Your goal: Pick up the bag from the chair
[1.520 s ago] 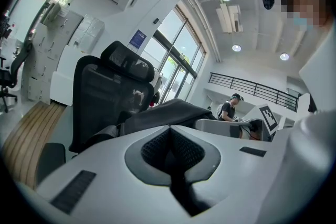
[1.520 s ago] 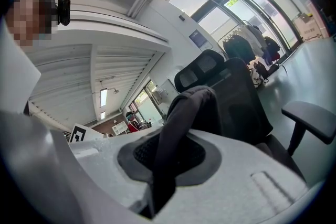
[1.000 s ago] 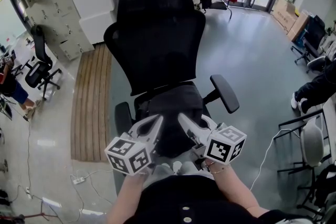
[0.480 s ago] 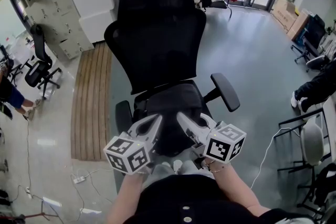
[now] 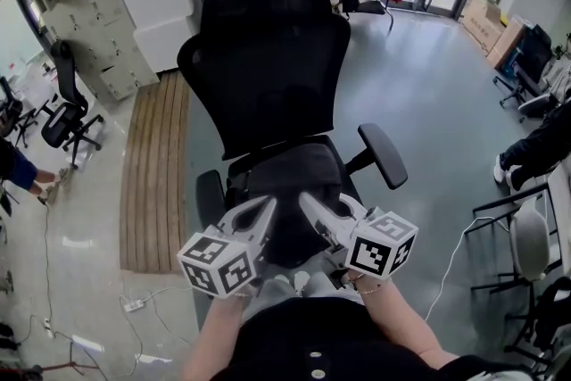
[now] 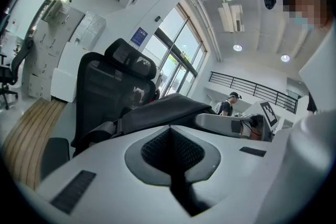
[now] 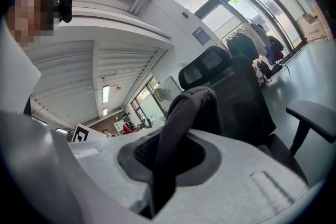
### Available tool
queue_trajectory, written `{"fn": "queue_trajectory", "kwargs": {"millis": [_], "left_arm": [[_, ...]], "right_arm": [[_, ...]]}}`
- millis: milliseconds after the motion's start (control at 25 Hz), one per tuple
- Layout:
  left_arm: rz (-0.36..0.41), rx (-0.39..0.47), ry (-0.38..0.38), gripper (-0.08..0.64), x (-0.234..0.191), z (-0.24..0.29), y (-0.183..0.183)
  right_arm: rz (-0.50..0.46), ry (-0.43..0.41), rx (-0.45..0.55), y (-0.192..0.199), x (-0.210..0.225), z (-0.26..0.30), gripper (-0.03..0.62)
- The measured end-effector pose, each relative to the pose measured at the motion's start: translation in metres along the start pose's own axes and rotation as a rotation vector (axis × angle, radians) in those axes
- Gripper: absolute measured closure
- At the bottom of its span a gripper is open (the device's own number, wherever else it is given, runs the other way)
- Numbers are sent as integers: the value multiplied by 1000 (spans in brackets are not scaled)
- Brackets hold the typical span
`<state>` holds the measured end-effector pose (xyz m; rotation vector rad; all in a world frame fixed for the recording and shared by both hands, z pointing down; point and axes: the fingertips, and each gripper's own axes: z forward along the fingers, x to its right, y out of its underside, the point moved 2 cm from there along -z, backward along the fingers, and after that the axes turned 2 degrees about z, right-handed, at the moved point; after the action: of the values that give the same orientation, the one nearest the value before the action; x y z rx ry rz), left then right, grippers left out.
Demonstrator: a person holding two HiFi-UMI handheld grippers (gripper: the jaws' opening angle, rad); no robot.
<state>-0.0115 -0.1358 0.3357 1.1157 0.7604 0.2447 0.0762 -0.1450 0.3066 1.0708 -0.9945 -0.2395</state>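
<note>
A black bag (image 5: 290,192) lies on the seat of a black office chair (image 5: 268,58). Both grippers reach onto the bag from the near side. My right gripper (image 5: 308,202) is shut on a fold of the bag's black fabric (image 7: 194,107), which rises from between the jaws of that gripper (image 7: 170,140) in the right gripper view. My left gripper (image 5: 266,208) touches the bag's left part. In the left gripper view the pads of the left gripper (image 6: 169,129) meet along a dark seam with no fabric showing between them, and the bag (image 6: 163,110) lies just beyond.
The chair's right armrest (image 5: 382,158) juts out beside the bag, and the left armrest (image 5: 210,196) sits close to my left gripper. A wooden slat platform (image 5: 156,174) and floor cables (image 5: 143,303) lie to the left. A seated person's legs (image 5: 535,156) show at the right edge.
Both grippers and the bag have stayed where they were. A person at the far left edge has moved further out of the picture.
</note>
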Motion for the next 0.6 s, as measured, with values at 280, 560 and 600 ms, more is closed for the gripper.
{"fn": "queue_trajectory", "kwargs": {"millis": [280, 560, 600], "left_arm": [[1, -4, -2, 545, 3, -1, -3], [-11, -3, 7, 545, -1, -7, 1], [-13, -4, 9, 545, -1, -7, 1]], "right_arm": [[3, 11, -15, 0, 4, -4, 548], [-3, 20, -13, 5, -1, -1, 548], [-4, 21, -12, 5, -1, -1, 548]]}}
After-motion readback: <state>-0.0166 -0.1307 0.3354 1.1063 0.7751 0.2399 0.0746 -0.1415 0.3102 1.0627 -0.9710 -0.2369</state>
